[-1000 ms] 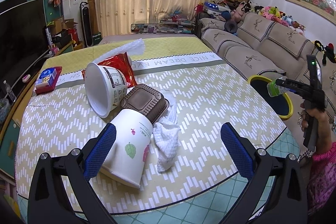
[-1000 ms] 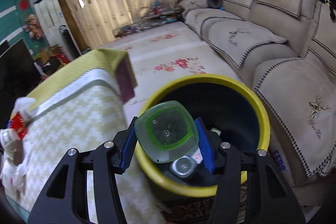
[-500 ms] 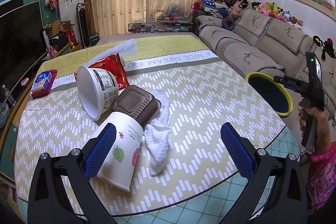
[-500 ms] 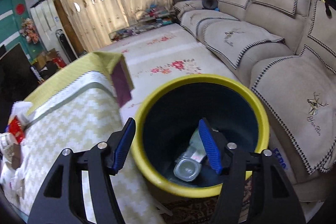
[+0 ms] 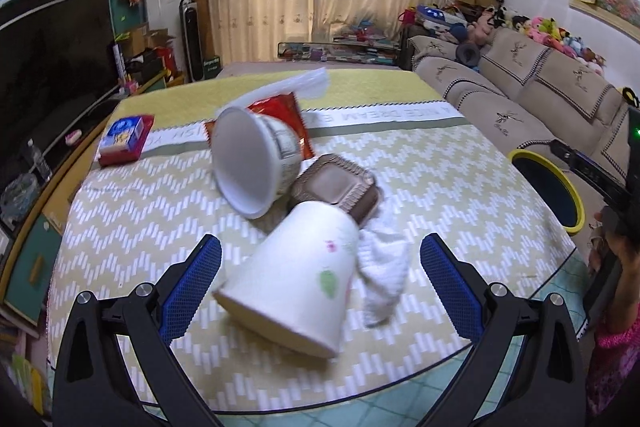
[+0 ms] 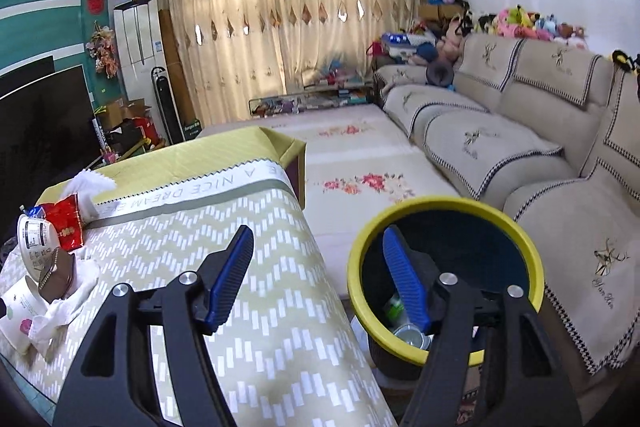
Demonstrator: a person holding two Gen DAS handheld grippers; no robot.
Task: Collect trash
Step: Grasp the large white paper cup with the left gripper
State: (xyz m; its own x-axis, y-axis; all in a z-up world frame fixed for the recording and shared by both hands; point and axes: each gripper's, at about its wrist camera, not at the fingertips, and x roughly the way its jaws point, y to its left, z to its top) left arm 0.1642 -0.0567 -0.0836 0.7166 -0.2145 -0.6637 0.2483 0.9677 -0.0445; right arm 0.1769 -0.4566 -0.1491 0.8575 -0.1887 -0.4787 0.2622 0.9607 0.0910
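A white paper cup (image 5: 296, 279) with a leaf print lies on its side on the patterned table (image 5: 440, 167). My left gripper (image 5: 320, 242) hovers open over it, the blue pads (image 5: 192, 283) wide of the cup on both sides. Behind the cup are a brown lidded box (image 5: 336, 187), a tipped white bowl (image 5: 252, 159), a crumpled tissue (image 5: 384, 267) and a red wrapper (image 5: 288, 115). My right gripper (image 6: 318, 231) is opening with nothing between its jaws, beside the yellow-rimmed bin (image 6: 440, 205). A green container (image 6: 394, 307) and a can (image 6: 412, 335) lie inside the bin.
A blue and red box (image 5: 124, 139) and a clear plastic bag (image 5: 296, 87) lie further back on the table. The sofa (image 6: 500, 147) runs along the right. The bin (image 5: 548, 187) stands on the floor off the table's right edge, with a person's hand (image 5: 616, 247) near it.
The green container left my right gripper and dropped into the bin. That gripper opened and swung left toward the table. My left gripper came closer to the paper cup.
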